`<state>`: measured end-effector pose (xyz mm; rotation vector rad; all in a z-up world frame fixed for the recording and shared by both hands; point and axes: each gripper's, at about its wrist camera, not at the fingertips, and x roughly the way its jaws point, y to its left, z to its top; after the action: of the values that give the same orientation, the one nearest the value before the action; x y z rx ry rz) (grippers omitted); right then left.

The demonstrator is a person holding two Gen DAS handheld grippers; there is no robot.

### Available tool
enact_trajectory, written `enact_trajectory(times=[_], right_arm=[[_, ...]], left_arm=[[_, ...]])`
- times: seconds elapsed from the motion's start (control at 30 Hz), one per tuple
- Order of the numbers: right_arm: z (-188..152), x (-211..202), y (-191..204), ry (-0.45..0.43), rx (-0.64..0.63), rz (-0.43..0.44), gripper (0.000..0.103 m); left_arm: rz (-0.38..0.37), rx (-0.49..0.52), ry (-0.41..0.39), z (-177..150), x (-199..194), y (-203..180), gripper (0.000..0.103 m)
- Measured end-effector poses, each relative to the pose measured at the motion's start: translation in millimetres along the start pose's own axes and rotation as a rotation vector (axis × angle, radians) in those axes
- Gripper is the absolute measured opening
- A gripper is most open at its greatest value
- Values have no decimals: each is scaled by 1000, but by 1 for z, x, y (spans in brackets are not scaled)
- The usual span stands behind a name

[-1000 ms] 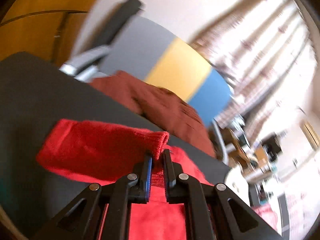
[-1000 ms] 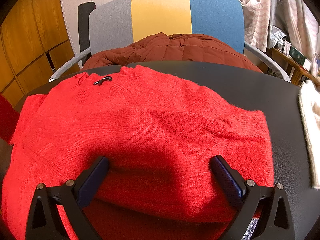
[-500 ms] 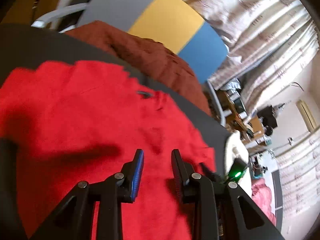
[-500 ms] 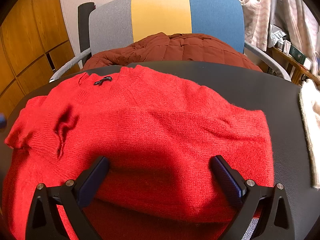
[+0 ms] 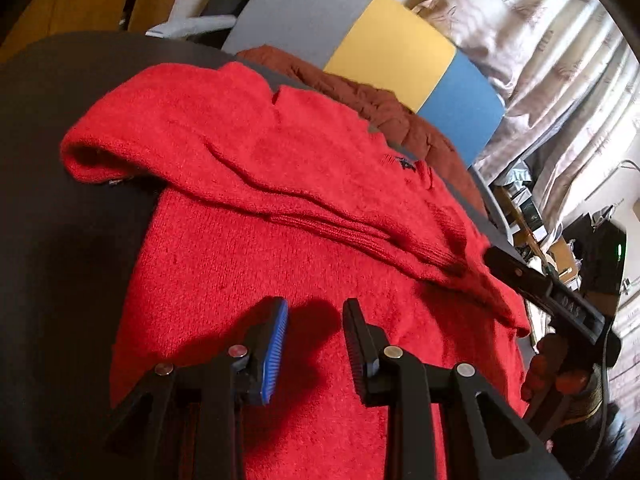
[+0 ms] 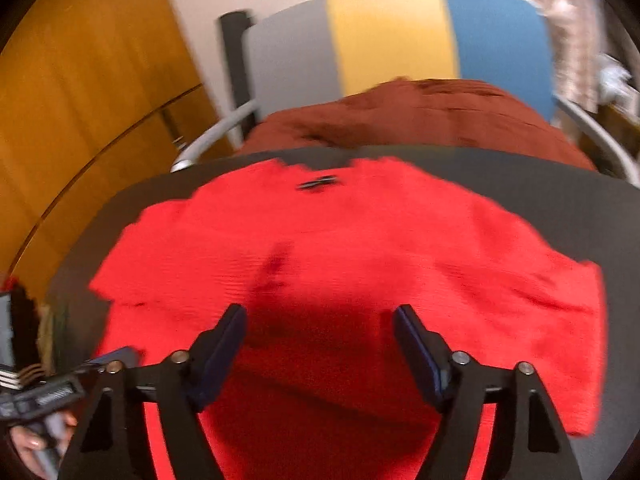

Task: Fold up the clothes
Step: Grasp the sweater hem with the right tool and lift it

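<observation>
With both the left gripper [image 5: 314, 334] and right gripper [image 6: 320, 336] holding jaws apart and empty, the folded-in sleeve [image 5: 224, 168] of the red sweater [image 5: 280, 264] could slip back across the table [image 5: 60, 240] if snagged.

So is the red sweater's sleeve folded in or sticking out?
Folded in. In the left wrist view the sleeve lies across the red sweater, its ribbed cuff on the body.

Left tongs [image 5: 314, 320] have released the sleeve [image 5: 248, 168] (now folded across the sweater [image 5: 280, 280]) and opened.
</observation>
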<state>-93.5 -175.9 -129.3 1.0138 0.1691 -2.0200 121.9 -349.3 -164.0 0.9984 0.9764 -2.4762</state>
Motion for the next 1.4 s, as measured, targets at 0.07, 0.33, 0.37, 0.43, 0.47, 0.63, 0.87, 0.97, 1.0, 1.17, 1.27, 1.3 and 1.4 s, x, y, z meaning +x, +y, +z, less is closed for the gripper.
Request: enact_trajectory(times=[0.07, 0.33, 0.37, 0.43, 0.47, 0.63, 0.87, 0.97, 1.0, 1.17, 1.27, 1.3, 1.4], right_arm=[[4, 14, 12, 21, -16, 9, 74], [37, 26, 38, 44, -66, -20, 11], [44, 18, 43, 28, -89, -19, 11], [58, 3, 54, -3, -134, -17, 11], [65, -5, 59, -19, -156, -16, 11], [100, -44, 86, -97, -269, -11, 11], [120, -111, 58, -224, -198, -35, 11], [105, -116, 25, -212, -126, -83, 11], [98, -113, 10, -196, -91, -100, 11], [56, -84, -67, -95, 99, -180, 11], [34, -65, -96, -44, 184, -197, 11], [27, -58, -106, -27, 213, -201, 11], [12, -52, -119, -6, 242, -202, 11]], left_arm=[[14, 34, -20, -4, 0, -3, 28], [10, 73, -65, -11, 3, -3, 27], [10, 73, -65, -11, 3, -3, 27], [10, 73, -66, -11, 3, -3, 27], [9, 73, -67, -11, 3, -3, 27], [9, 73, -69, -11, 3, -2, 27], [20, 84, -71, -13, 4, -4, 27], [21, 86, -70, -14, 5, -2, 27], [22, 87, -71, -14, 5, -2, 27], [29, 92, -67, -13, 5, -2, 27], [2, 49, -41, -5, 4, 1, 29], [-22, 16, -26, -1, 4, 3, 33], [-120, -107, -6, 16, 7, 15, 38]])
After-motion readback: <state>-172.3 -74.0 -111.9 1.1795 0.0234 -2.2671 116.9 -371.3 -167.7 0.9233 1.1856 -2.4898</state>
